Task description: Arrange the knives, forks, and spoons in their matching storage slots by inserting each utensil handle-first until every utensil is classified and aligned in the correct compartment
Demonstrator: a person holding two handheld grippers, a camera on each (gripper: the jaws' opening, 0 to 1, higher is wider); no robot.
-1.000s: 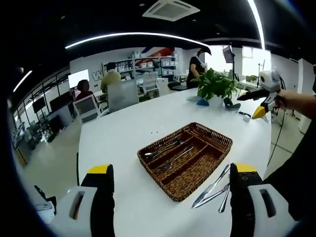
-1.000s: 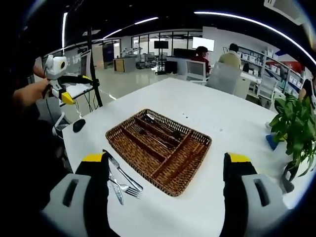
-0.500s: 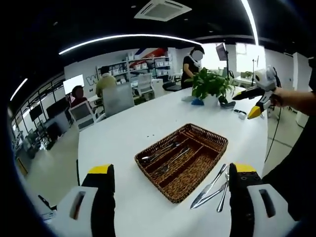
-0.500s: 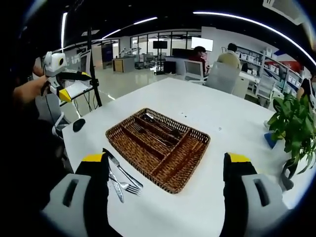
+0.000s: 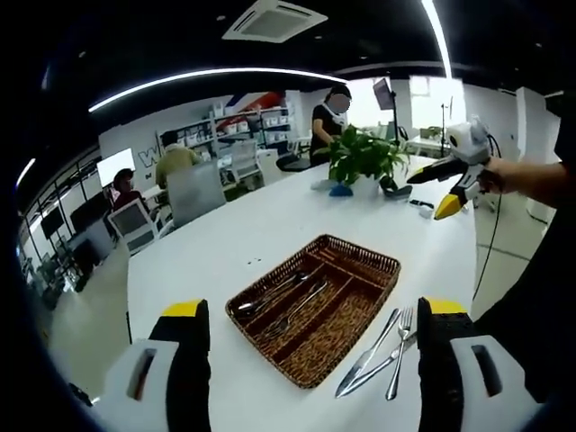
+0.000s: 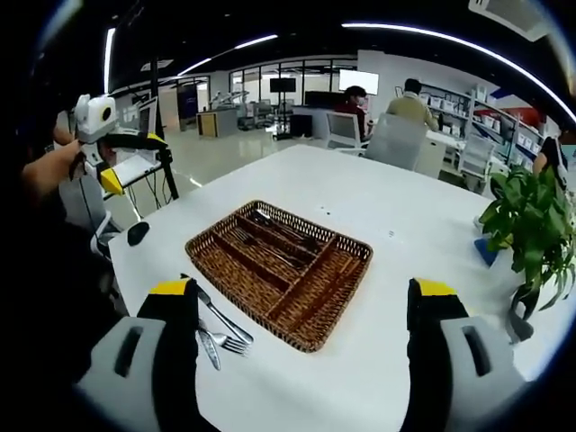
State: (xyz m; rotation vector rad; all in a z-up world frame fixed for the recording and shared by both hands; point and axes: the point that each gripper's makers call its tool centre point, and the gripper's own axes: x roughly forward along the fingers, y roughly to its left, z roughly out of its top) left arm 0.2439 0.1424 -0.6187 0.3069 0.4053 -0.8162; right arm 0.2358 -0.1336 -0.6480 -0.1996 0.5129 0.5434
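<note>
Wicker tray point(image 5: 360, 297) mid white tabletop point(image 5: 207, 261), some cutlery point(image 5: 279, 301) already in its slots; loose knives and fork point(image 5: 382, 355) lie just beside its near edge, toward the tabletop's near edge. Left claw point(image 5: 306, 369) jaws apart, nothing held. Right claw point(image 6: 301, 360) jaws apart, nothing held

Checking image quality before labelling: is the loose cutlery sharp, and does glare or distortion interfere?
Left gripper view: steel knives and fork readable, window glare behind, fisheye bends the white table. Right gripper view: cutlery partly hidden, brown wicker tray crisp.
</note>
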